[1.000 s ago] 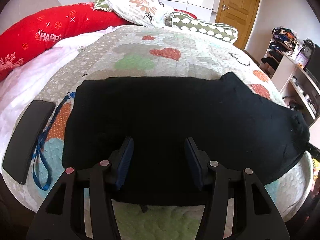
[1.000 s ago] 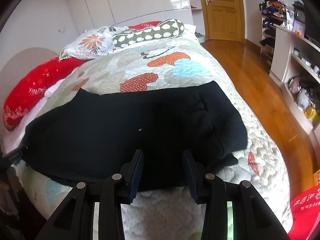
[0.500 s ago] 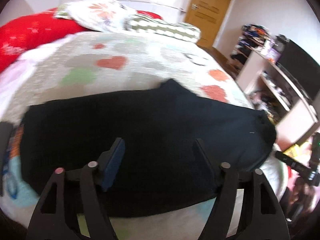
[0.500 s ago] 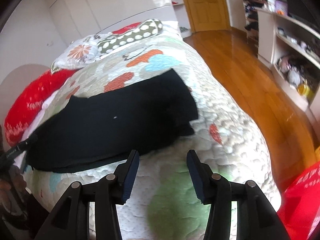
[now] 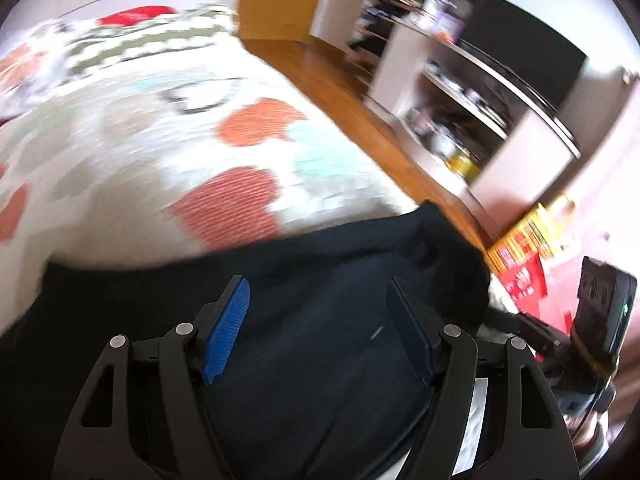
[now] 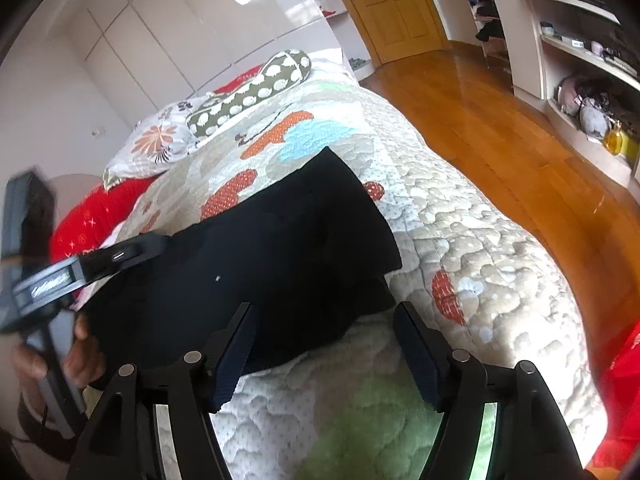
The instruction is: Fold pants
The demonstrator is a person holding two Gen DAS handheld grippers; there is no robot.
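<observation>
Between the wide-apart fingers of the left gripper [image 5: 318, 326] lie the black pants [image 5: 320, 360], untouched, on a blurred patterned quilt [image 5: 160, 140]. Ahead of the right gripper [image 6: 326, 346], whose empty jaws are opening, the pants cross the bed; beyond, wooden floor [image 6: 500, 120] and shelves [image 6: 580, 60].

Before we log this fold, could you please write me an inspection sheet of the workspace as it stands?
Surface: quilted bedspread with coloured patches.
Job's things: black pants lying folded near the bed's edge.
Clutter: pillows at the far end.
Grippers: left gripper open above the pants; right gripper opening over the pants' edge, gripping nothing.
Cables: nothing seen.
Surroundings: wooden floor, door, shelves.
</observation>
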